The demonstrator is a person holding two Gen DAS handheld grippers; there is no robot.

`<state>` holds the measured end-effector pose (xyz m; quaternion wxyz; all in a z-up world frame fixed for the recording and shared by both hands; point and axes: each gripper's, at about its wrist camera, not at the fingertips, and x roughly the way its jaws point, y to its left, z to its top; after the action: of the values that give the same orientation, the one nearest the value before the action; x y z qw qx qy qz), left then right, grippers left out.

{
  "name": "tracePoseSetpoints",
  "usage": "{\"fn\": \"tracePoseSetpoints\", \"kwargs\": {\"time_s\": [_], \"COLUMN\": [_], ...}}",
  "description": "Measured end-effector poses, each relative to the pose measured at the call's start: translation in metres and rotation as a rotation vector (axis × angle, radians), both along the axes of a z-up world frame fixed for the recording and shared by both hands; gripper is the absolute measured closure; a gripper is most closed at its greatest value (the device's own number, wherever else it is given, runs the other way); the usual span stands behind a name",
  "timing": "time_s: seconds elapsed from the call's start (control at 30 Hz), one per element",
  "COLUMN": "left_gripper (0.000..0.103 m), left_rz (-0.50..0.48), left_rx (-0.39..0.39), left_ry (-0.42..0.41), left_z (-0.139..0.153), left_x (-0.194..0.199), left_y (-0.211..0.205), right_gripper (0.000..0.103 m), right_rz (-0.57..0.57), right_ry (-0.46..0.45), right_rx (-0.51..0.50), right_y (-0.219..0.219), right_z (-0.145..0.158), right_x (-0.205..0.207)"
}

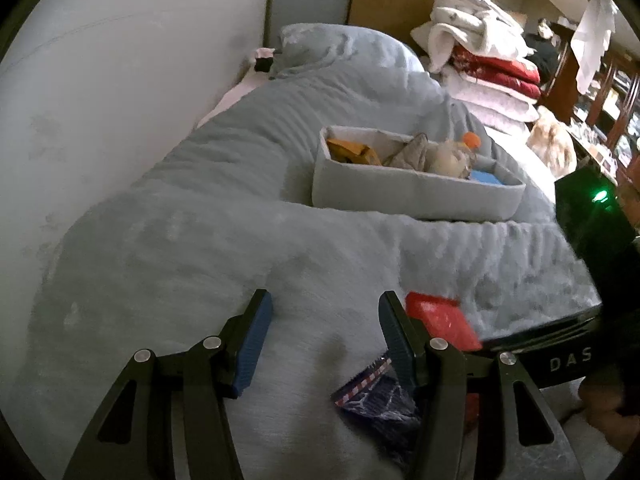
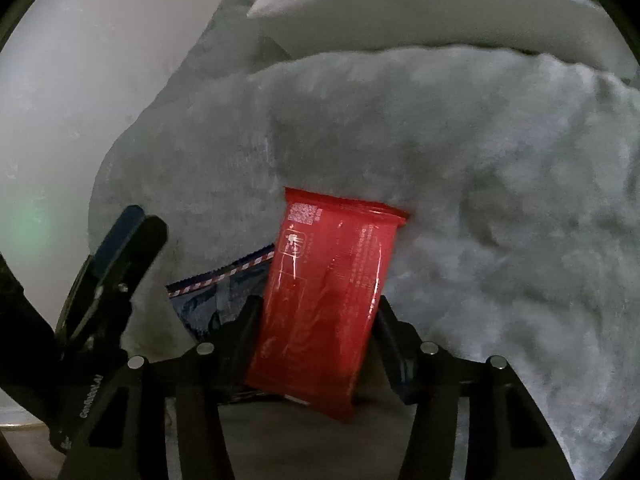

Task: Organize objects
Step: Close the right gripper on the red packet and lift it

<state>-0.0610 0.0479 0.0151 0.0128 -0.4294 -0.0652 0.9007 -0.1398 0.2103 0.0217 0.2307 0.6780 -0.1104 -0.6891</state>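
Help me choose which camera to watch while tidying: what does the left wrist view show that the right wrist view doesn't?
Only the left wrist view shows the inside of the grey bin with its contents, the stacked bedding, and the empty left gripper. Only the right wrist view shows the right gripper closed on the red packet, with its printing visible. Both show the red packet, the dark blue wrapper, the bin and the grey blanket.

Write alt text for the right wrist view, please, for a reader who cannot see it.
The right tool grips a red packet between its fingers, above a grey fluffy blanket. A dark blue packet lies beside it, and a grey fabric bin stands beyond.
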Motion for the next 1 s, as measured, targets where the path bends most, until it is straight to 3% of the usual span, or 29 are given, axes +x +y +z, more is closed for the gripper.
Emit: {"fn": "tracePoseSetpoints", "kwargs": {"time_s": [0.2, 0.23, 0.3, 0.5, 0.57, 0.67, 0.87, 1.0], "left_gripper": [0.048, 0.048, 0.048, 0.048, 0.048, 0.048, 0.047, 0.047], "left_rz": [-0.029, -0.032, -0.039, -0.057, -0.059, -0.06, -0.065, -0.068], "left_rx": [-0.005, -0.004, -0.001, 0.009, 0.01, 0.014, 0.019, 0.017], "left_ry": [-0.005, -0.006, -0.006, -0.008, -0.009, -0.014, -0.023, -0.026], "left_z": [-0.001, -0.002, -0.002, -0.003, -0.004, -0.004, -0.007, -0.008], "left_x": [0.0, 0.0, 0.0, -0.001, -0.001, -0.002, -0.003, -0.004], "left_y": [0.006, 0.007, 0.008, 0.01, 0.01, 0.01, 0.01, 0.011], "right_gripper": [0.055, 0.06, 0.07, 0.074, 0.071, 0.043, 0.041, 0.039], "right_rz": [-0.083, -0.099, -0.133, -0.169, -0.171, -0.151, -0.111, -0.094], "right_ry": [0.18, 0.19, 0.184, 0.135, 0.117, 0.048, -0.08, -0.079], "right_rx": [0.038, 0.037, 0.013, -0.015, -0.004, 0.0, 0.034, 0.048], "right_y": [0.019, 0.023, 0.035, 0.038, 0.039, 0.028, 0.022, 0.018], "right_z": [0.033, 0.034, 0.035, 0.028, 0.025, 0.008, -0.017, -0.016], "right_x": [0.008, 0.009, 0.01, 0.007, 0.009, 0.002, 0.0, 0.003]}}
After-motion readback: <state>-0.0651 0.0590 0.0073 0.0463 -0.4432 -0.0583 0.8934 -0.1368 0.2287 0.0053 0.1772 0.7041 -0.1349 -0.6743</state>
